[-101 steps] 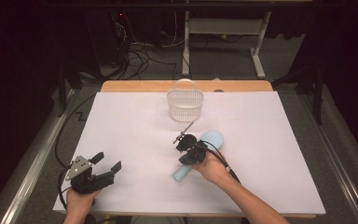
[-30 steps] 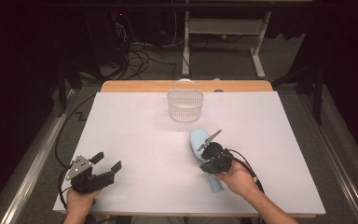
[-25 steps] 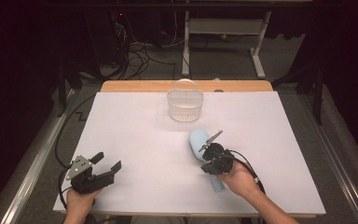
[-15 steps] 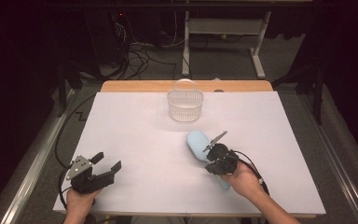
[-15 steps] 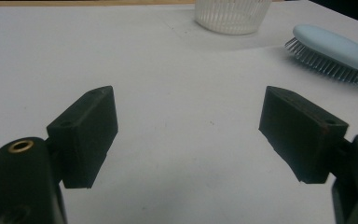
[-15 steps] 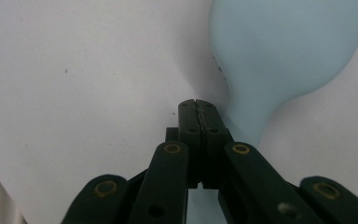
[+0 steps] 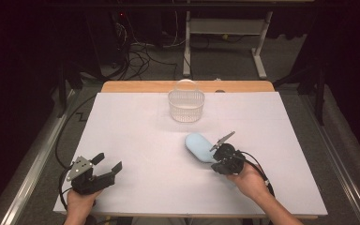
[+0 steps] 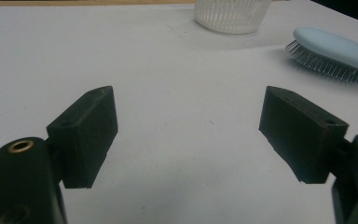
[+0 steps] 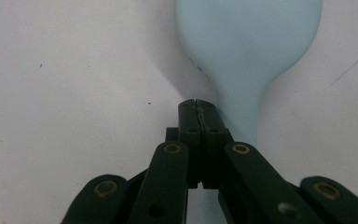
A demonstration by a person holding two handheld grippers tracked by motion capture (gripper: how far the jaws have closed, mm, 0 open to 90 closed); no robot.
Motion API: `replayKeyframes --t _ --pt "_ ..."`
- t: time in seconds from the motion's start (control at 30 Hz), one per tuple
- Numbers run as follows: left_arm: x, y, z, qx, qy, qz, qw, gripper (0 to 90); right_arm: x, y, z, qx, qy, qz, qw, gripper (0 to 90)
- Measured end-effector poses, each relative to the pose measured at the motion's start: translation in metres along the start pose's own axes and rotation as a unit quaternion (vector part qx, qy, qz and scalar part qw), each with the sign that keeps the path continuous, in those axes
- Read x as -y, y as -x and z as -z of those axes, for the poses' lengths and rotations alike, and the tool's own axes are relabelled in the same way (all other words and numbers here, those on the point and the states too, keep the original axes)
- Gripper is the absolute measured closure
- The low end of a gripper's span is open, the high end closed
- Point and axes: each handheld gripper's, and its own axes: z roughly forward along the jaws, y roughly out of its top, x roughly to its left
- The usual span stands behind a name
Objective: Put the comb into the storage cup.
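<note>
Right gripper view: pale-blue oval hairbrush (image 9: 247, 51), bristles down; right jaws pressed together above handle; left jaws wide.

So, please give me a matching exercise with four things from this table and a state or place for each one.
Things:
1. brush
2. basket
3. left gripper
4. right gripper

States or places:
A. jaws wide apart, nothing between them
B. stands at the far side of the white sheet
C. lies bristles down, pale blue back up
D. jaws pressed together, above the handle

Pairs: 1-C, 2-B, 3-A, 4-D
</note>
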Motion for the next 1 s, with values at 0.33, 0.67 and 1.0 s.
replayKeyframes --t 0.33,0.67,1.0 --pt "0.000 0.000 0.000 0.000 -0.001 0.000 1.0000 18.8 0.004 0.000 0.005 -0.008 0.033 -0.006 0.9994 87.4" --pt "0.000 0.000 0.000 0.000 -0.003 0.000 1.0000 18.8 0.005 -0.002 0.015 -0.003 0.077 -0.012 0.9970 72.4" --pt "0.000 0.000 0.000 0.001 -0.003 0.000 1.0000 18.7 0.007 0.000 0.019 0.024 0.082 -0.020 0.9962 56.7"
